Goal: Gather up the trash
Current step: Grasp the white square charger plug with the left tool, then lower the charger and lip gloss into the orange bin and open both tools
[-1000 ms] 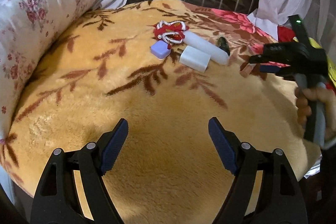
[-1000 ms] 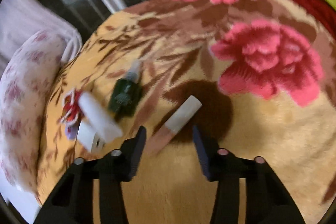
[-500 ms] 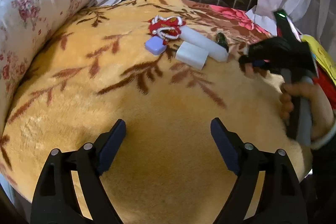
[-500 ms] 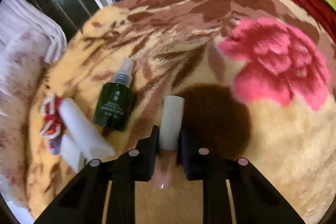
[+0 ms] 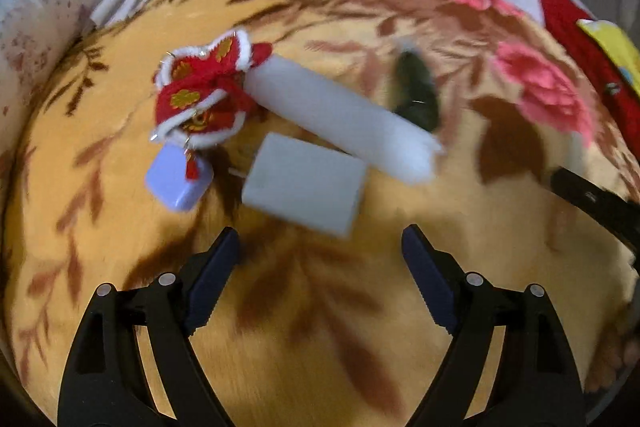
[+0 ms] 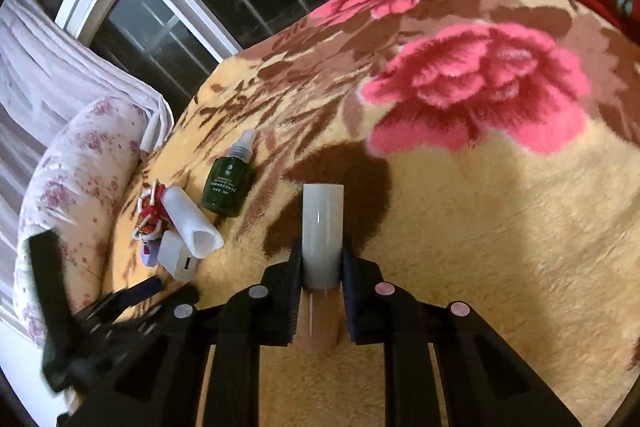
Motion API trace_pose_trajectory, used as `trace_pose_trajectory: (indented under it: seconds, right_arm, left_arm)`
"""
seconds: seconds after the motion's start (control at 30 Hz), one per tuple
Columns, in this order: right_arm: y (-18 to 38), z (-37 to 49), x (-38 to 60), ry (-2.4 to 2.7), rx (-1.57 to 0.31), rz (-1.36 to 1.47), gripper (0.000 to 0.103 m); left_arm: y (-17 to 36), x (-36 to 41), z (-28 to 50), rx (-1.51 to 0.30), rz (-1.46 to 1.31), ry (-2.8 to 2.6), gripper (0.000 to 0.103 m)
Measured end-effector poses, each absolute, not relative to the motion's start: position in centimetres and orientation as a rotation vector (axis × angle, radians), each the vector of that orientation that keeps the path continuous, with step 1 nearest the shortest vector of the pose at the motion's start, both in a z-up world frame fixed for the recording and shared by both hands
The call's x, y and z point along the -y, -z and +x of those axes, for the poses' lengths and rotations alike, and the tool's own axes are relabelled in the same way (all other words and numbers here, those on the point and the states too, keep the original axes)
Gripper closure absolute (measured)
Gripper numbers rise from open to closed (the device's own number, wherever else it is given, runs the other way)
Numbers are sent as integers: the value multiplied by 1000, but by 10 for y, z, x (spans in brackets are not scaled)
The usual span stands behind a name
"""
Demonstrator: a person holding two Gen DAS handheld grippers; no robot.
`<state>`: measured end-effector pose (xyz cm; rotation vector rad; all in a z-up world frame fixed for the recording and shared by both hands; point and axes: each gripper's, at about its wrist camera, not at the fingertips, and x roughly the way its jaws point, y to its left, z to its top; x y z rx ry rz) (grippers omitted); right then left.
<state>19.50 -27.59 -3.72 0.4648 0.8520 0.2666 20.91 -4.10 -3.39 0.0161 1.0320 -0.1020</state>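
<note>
Right tongs [image 6: 322, 269]: jaws have just been closing and now clamp a slim cosmetic tube with a pale grey cap and beige body [image 6: 322, 227]. The pads press on the lower part of the cap; the cap end points away from the camera, the beige end sits back between the arms of the tongs. Whether the tube is clear of the blanket cannot be told.

Left tongs [image 5: 320, 247]: jaws have just been opening a little and stand wide apart with nothing between them. They hang over the plush yellow-orange blanket with brown leaf and pink flower pattern [image 5: 280, 327], just short of the cluster of items. Left-wrist view is motion-blurred.

Cluster, left-wrist view:
- flat white rectangular box [image 5: 304, 183], nearest the left tongs
- long white soft tube with crimped end [image 5: 340, 117], lying diagonally, just behind the box and apparently touching it
- red fabric ornament with white trim and gold dots [image 5: 204, 95], at the tube's far-left end
- small lavender rounded-square case [image 5: 178, 181], partly under the ornament
- dark green bottle with a clear cap [image 5: 416, 95], lying beyond the white tube, heavily blurred

The right-wrist view shows the green bottle [image 6: 227, 183] lying flat, cap toward the window, to the left of the held tube and apart from it.

Floral white-and-pink bolster pillow [image 6: 80, 167] borders the blanket on the left.
</note>
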Motion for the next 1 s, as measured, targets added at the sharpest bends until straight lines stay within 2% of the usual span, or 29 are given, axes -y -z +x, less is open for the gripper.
trace_pose_trajectory:
  seconds: [0.23,0.27,0.3,0.53,0.77,1.0]
  right_arm:
    - [38,196,267,-284,-851,422,85]
    - [38,196,266,-284,-851,417,85]
    - [38,196,265,-281,-851,407,85]
    - [36,195,262,-261,-850,374,85]
    - [16,179,253,-262,-811,312,85]
    - [-7,117,241,-327,-776,248,85]
  left_arm:
    - [39,47,232,-983,97,94,22]
    - [38,49,230,-974,116,94,24]
    - [37,49,229,-969,115,103,33]
    - [26,46,211,-928,72,106,33]
    - [0,37,157,-881,3,171,33]
    - [-29,41,68,-772,11,246,33]
